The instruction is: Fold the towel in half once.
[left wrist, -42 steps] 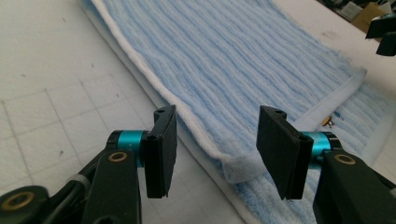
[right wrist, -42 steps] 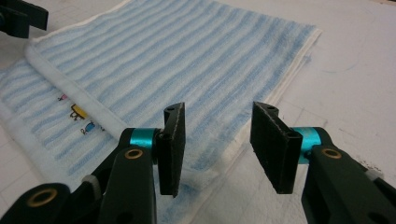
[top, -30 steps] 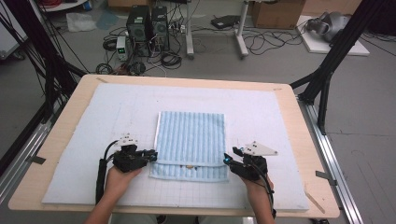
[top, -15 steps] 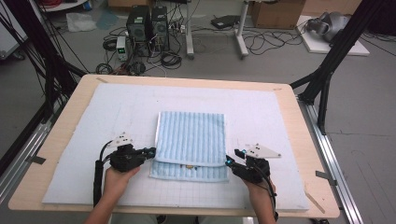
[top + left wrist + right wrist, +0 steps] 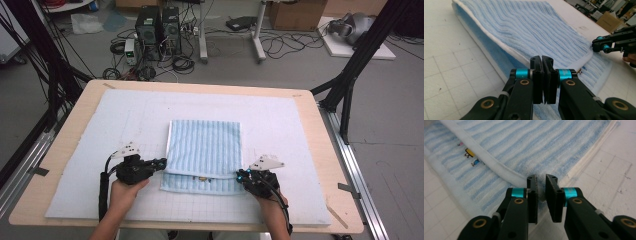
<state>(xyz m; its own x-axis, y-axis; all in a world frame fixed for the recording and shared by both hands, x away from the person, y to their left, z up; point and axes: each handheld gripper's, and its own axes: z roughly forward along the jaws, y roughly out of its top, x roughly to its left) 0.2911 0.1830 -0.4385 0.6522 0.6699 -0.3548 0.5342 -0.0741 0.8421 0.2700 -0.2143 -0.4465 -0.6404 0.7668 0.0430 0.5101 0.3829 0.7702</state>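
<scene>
Lying in the middle of the white mat (image 5: 300, 125), the blue striped towel (image 5: 205, 145) is already folded once, its upper layer ending short of the near hem; the left gripper (image 5: 161, 163) is clamped on that layer's left corner, and the right gripper (image 5: 241, 176) has just closed on the right corner, though a narrow gap remains, probably the cloth's thickness; both corners are pinched so the edge lifts evenly.
</scene>
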